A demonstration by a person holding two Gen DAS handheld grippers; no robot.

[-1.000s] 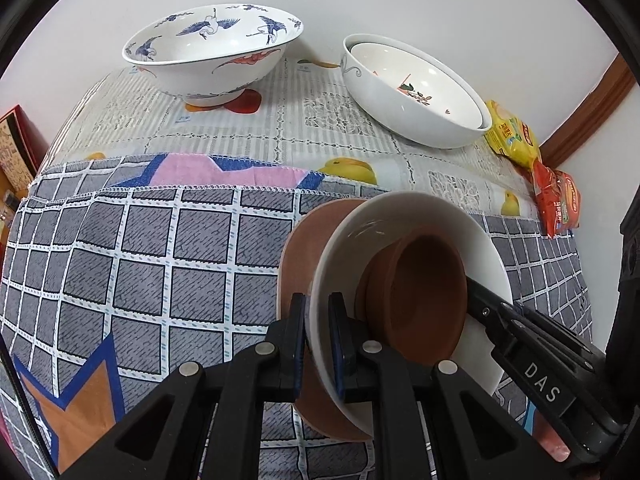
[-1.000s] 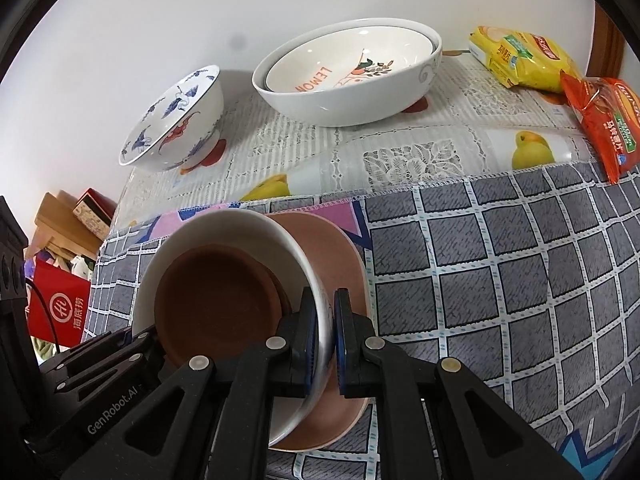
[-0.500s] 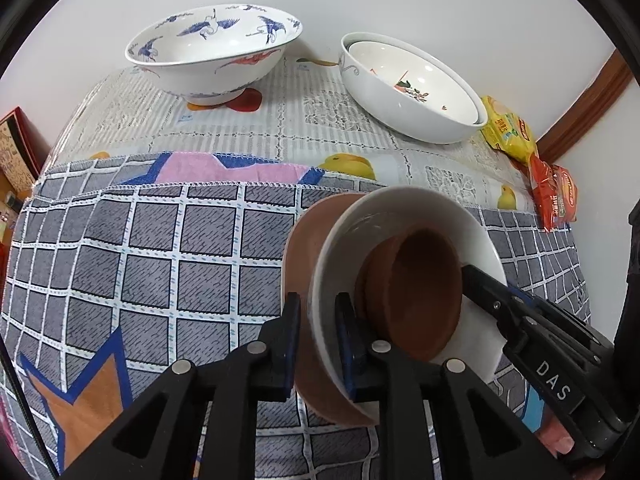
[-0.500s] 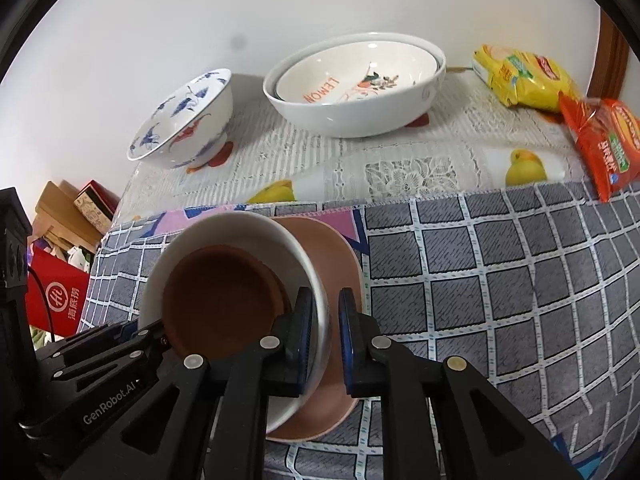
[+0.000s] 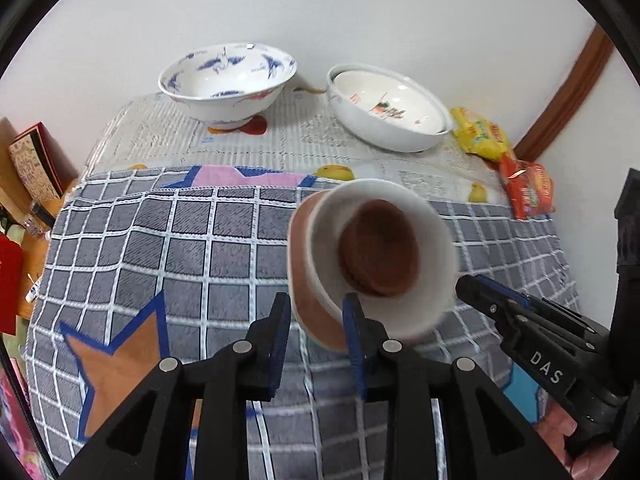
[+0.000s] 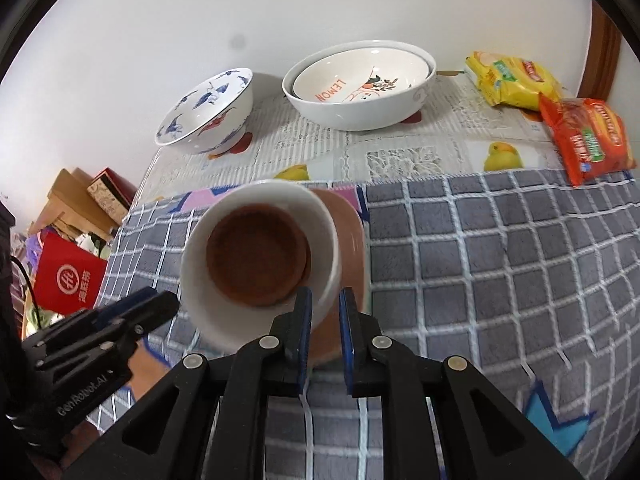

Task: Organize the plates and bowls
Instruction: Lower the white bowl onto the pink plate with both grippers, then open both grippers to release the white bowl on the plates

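While the left gripper [image 5: 317, 340] has its jaws spread wide with only the plate's edge between them, the right gripper [image 6: 324, 320] is harder to call: its jaws sit narrowly apart around the bowl rim and plate edge, and I can't tell if they're actually pinching.

Count-wise, it's one stack of three: a brown plate [image 5: 298, 264], a white bowl [image 5: 400, 312] on it, and a small brown dish [image 5: 380, 252] inside that. The stack is tilted and a bit blurry over the grey checked cloth [image 5: 160, 240].

At the back of the table there's one blue crane-pattern bowl [image 5: 228, 80], plus two white bowls nested together: the outer bowl [image 6: 352, 116] and an inner bowl [image 6: 360, 76] that reads "LEMON".

There are two snack packs by the wall, a yellow packet [image 6: 508, 80] and an orange packet [image 6: 588, 136], well apart from the stack. The right gripper's body says "DAS", the left's "GenRobot.AI". A red bag [image 6: 68, 280] with a white logo sits off the table's left side.
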